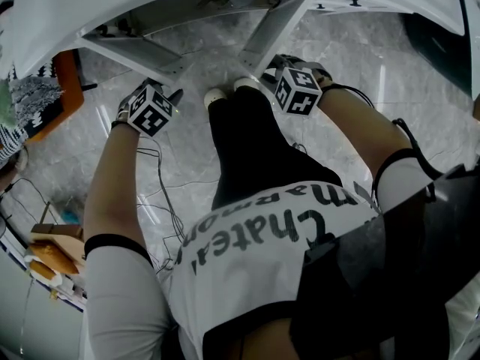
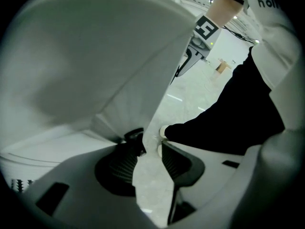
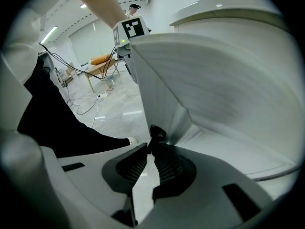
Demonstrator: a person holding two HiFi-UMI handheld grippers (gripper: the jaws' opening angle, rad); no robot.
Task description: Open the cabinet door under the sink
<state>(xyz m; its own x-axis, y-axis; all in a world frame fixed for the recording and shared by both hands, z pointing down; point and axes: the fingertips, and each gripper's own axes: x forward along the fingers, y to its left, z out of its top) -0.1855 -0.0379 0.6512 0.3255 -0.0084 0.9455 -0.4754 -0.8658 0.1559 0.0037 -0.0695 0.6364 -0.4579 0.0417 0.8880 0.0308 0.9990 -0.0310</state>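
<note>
Under the sink: left door (image 1: 135, 51) and right door (image 1: 274, 28) both stand swung out, near my legs.
Left gripper (image 2: 150, 147): my jaws apart, floor (image 2: 152, 190) showing between; left knob (image 2: 134, 135) sits at one pad's tip, unclamped.
Right gripper (image 3: 150, 151): my jaws narrow, pinched on right knob (image 3: 157, 133) at the right door's edge.

Cabinet doors (image 1: 279, 22) — hinge ends hidden beneath the sink (image 1: 75, 6)
</note>
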